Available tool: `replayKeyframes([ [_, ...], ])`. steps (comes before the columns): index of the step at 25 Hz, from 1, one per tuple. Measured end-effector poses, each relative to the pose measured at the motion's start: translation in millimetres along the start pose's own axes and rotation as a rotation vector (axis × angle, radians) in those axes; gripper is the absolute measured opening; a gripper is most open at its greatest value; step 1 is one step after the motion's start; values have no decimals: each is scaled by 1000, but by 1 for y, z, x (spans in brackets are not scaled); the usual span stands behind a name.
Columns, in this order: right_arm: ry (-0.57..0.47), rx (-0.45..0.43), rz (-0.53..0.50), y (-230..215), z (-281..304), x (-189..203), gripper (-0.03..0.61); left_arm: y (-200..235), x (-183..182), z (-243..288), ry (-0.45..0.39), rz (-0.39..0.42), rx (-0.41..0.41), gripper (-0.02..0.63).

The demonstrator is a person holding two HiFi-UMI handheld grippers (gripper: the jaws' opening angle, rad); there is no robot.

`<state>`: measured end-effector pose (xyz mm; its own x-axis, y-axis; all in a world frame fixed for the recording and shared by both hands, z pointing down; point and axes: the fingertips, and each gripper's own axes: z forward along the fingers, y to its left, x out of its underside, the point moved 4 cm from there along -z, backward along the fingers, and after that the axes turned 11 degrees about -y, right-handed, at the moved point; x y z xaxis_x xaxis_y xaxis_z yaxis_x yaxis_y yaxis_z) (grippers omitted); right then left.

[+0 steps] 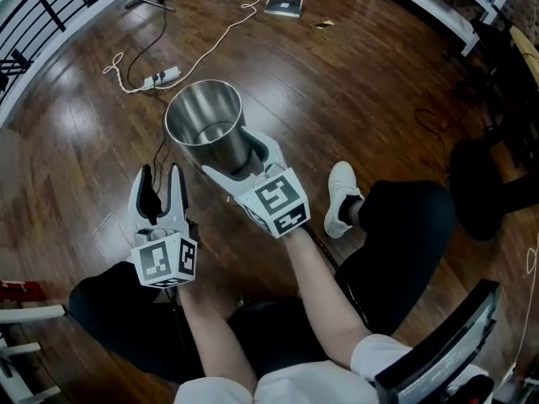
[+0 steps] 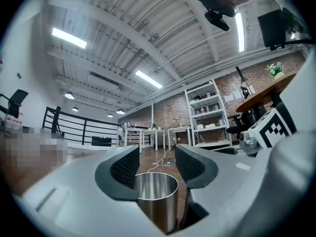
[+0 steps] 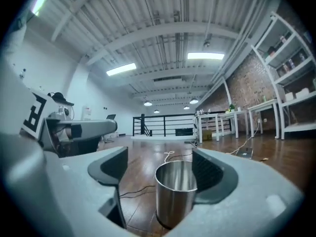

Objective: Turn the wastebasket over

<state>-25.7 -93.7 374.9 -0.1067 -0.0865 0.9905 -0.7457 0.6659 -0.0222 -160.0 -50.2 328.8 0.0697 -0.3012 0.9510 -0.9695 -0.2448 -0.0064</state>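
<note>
Your forearms (image 1: 324,297) lie nearest, running out over your dark trousers (image 1: 404,225) to the two grippers. You hold the left gripper (image 1: 160,175) pointing forward, its fingers (image 2: 121,169) spread with only air between the ribbed pads. The steel wastebasket (image 1: 206,133) is ahead of those fingers and off to their right, clear of them; in the left gripper view it shows through the gap, mouth up. You hold the right gripper (image 1: 242,160) further forward, and the wastebasket's lower part sits between its fingers (image 3: 212,174), which are spread wide as well. In the right gripper view the wastebasket's wall lies close against the finger at that view's right, though contact cannot be made out, while a plain gap separates it from the other finger, so nothing is pinched. The wastebasket is upright, its open end toward the ceiling and its inside shiny. Its base is hidden behind the right gripper's body in every view, so you cannot tell whether it rests on the wooden floor (image 1: 337,82). Beyond both sets of fingertips a white cable (image 1: 210,45) trails across the floor to a power strip (image 1: 162,78). Just right of the right gripper's marker cube (image 1: 278,200) is your white shoe (image 1: 339,196).
</note>
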Motion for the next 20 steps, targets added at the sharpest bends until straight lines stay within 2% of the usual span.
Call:
replayKeyframes([
  [1, -34, 31, 8, 3, -15, -9, 412, -3, -3, -11, 3, -1, -4, 248],
  [2, -65, 67, 20, 5, -31, -17, 426, -7, -6, -23, 9, -3, -4, 262],
  [5, -123, 158, 59, 17, -82, -30, 430, -20, -11, -66, 31, -11, 5, 322],
  [9, -133, 226, 28, 61, -149, -38, 430, -42, -20, -129, 46, -2, 37, 343],
  [12, -104, 271, 1, 101, -198, -34, 430, -52, -31, -180, 60, 2, 60, 356],
  [16, -70, 277, 21, 169, -239, -31, 428, -49, -59, -260, 79, 11, 65, 357],
  [20, -65, 287, -56, 223, -272, -59, 428, -57, -96, -313, 45, 1, 72, 357],
])
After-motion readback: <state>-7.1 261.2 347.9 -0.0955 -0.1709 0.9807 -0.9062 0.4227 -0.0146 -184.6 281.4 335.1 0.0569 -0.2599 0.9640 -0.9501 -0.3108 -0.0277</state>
